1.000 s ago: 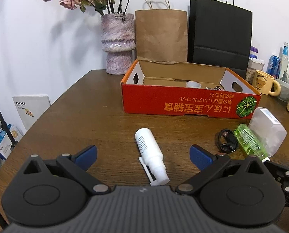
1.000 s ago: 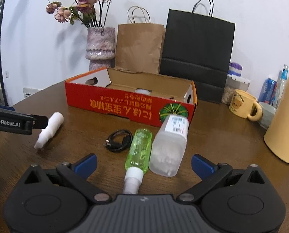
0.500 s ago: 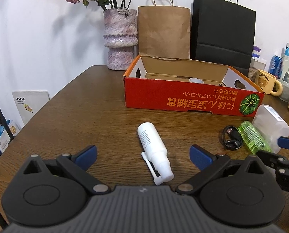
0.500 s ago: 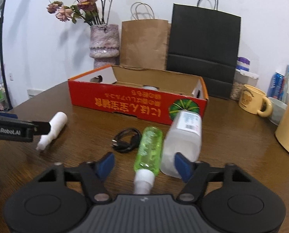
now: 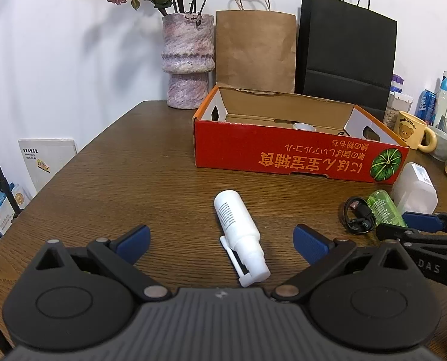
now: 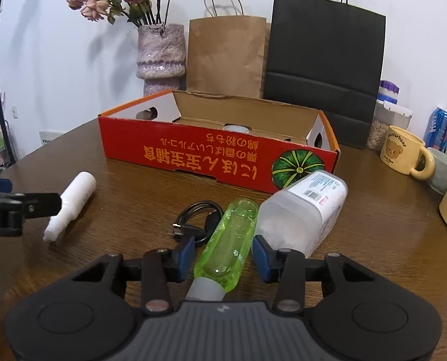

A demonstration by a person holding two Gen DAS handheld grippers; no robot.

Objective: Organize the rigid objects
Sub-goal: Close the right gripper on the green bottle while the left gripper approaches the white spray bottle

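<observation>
Barely begun: the right gripper [image 6: 222, 258] narrows around the green bottle [image 6: 227, 240] on the desk [image 5: 127, 180]; the left gripper [image 5: 220, 240] gapes wide over the white bottle [image 5: 238, 231]; box [image 5: 283, 153] almost empty.

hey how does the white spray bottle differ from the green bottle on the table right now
The white spray bottle is opaque; the green bottle is see-through. The white one lies alone between the wide-open fingers of the left gripper; the green one lies against a frosted bottle, with the right gripper narrowed around it, gaps showing. Both lie on their sides on the table.
</observation>
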